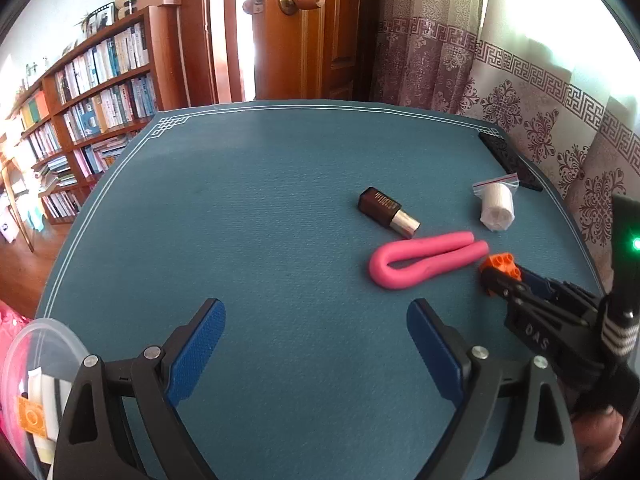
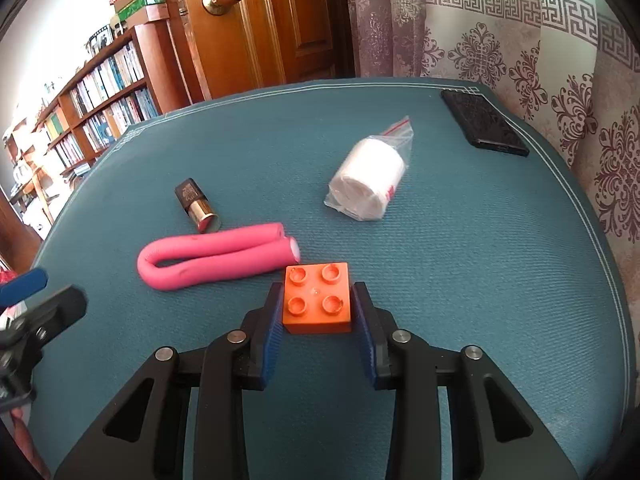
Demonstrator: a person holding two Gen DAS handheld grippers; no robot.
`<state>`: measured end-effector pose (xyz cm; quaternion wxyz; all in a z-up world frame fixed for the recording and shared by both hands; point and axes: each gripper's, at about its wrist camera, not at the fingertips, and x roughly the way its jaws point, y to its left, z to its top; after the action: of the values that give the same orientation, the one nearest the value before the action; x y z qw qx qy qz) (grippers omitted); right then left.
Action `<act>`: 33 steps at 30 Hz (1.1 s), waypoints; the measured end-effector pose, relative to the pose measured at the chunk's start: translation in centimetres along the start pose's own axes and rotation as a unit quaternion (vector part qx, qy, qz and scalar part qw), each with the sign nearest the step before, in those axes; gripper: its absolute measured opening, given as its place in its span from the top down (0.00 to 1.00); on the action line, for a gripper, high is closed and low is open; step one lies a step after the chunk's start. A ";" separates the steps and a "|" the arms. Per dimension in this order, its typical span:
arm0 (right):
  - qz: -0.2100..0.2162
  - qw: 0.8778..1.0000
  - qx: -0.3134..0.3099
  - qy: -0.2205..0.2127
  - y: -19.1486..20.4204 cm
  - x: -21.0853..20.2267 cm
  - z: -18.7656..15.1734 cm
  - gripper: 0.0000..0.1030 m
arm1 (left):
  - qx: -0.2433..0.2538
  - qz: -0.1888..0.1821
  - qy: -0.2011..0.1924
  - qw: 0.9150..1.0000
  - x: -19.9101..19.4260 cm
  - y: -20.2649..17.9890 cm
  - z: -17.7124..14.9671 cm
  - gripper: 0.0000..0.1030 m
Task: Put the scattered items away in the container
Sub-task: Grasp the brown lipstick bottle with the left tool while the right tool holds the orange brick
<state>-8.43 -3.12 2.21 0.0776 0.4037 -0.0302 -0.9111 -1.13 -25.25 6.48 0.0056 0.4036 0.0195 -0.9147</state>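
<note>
Right claw [image 2: 318, 312] clamped on orange brick [image 2: 317, 298], just beside pink foam roller [image 2: 216, 260]; left claw [image 1: 316, 344] spread apart, empty, near roller.

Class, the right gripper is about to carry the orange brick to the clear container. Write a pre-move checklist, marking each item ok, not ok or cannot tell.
1. Right gripper fingers flank the orange brick on both sides: ok.
2. Brick lifted off the mat: cannot tell.
3. Left gripper open and empty: ok.
4. Pink foam roller apart from the brick: ok.
5. Clear container in view, at left: ok.
6. Room left in container: cannot tell.
</note>
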 end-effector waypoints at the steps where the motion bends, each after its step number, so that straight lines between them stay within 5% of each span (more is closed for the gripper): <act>1: 0.000 1.000 0.001 0.002 -0.1 -0.1 -0.1 0.65 | 0.002 -0.001 0.001 1.000 0.3 -0.3 0.2 0.08; 33: 0.002 1.000 0.021 -0.010 -2.3 -1.2 -1.4 0.65 | -0.019 0.011 0.026 0.999 9.1 -3.6 5.9 0.08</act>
<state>-6.85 -0.67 1.89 0.0707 0.3958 -0.0508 -0.9142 -11.73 -21.84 3.83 0.0228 0.4273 0.0324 -0.9033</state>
